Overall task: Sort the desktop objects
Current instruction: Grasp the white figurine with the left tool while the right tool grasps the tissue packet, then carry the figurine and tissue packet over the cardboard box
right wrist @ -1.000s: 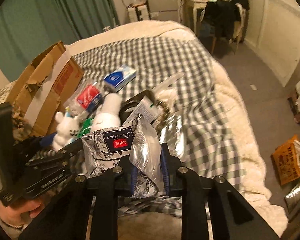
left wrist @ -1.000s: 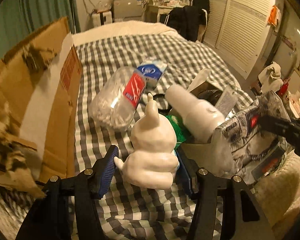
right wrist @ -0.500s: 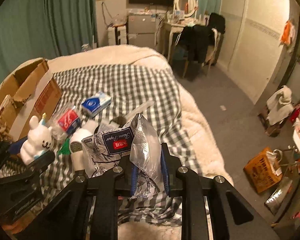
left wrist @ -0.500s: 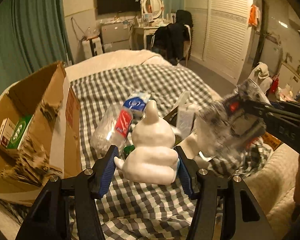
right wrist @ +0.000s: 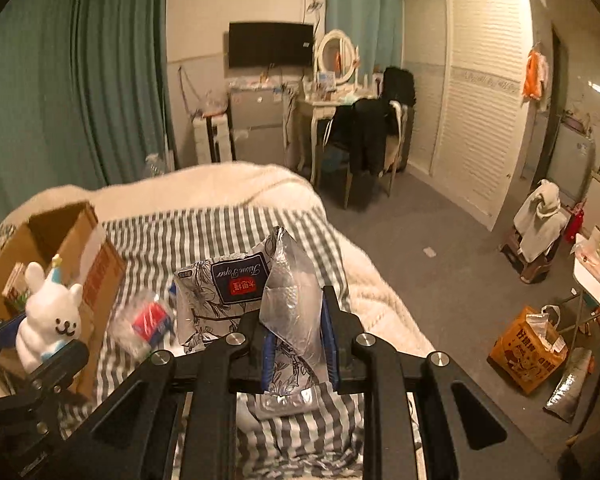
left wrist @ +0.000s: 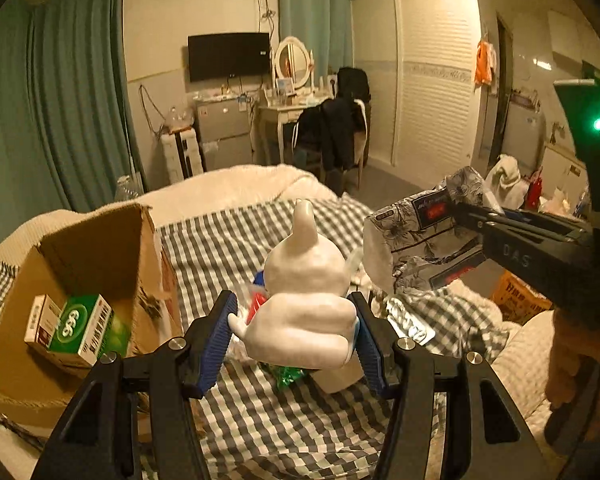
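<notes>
**White rabbit and tissue pack held aloft, box part filled**

Blue pads of the left claw [left wrist: 294, 338] are clamped on a white rabbit [left wrist: 306, 300], held clear above the checked bed [left wrist: 220, 240]. A tissue pack [right wrist: 240, 292] is pinched by its wrapper in the right claw [right wrist: 296, 344]. Two cartons [left wrist: 80, 330] are seen in the box [left wrist: 100, 248] at the left. A bottle [right wrist: 144, 322] and other items are left on the bed, so much sorting is judged undone.

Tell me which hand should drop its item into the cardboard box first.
Left, probably. Its tongs hold the white rabbit figure right beside the open cardboard box; the right tongs, gripping the tissue pack, are farther off.
</notes>
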The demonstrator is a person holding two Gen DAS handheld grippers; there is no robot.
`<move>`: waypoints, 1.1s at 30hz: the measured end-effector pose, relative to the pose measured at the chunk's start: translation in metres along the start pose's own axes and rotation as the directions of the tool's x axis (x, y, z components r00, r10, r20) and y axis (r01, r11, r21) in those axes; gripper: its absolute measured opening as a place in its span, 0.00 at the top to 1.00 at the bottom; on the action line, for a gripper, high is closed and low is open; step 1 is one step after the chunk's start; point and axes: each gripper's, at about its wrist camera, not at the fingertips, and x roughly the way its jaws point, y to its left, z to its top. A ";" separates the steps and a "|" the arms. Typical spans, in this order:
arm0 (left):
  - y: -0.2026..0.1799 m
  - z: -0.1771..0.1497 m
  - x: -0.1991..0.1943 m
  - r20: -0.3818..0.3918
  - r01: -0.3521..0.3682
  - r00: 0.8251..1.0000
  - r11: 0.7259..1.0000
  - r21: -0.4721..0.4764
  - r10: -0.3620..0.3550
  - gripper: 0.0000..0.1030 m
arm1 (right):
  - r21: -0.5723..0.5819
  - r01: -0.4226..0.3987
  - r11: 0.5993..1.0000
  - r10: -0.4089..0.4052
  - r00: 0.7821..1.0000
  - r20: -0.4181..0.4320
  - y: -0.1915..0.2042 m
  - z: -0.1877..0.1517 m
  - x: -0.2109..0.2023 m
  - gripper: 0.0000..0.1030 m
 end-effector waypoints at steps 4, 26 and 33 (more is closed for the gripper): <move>0.007 0.007 -0.010 0.035 0.006 0.999 1.000 -0.008 -0.006 0.44 | 0.024 0.012 1.000 -0.013 0.999 0.032 0.003 0.010 -0.004 0.81; 0.068 0.040 -0.060 0.176 -0.077 0.981 0.996 -0.051 0.084 0.44 | 0.061 -0.076 0.995 0.057 0.963 0.265 0.058 0.063 -0.061 0.81; 0.104 0.046 -0.071 0.189 -0.098 0.975 0.989 -0.109 0.118 0.44 | 0.059 -0.142 0.988 0.119 0.950 0.290 0.086 0.071 -0.071 0.81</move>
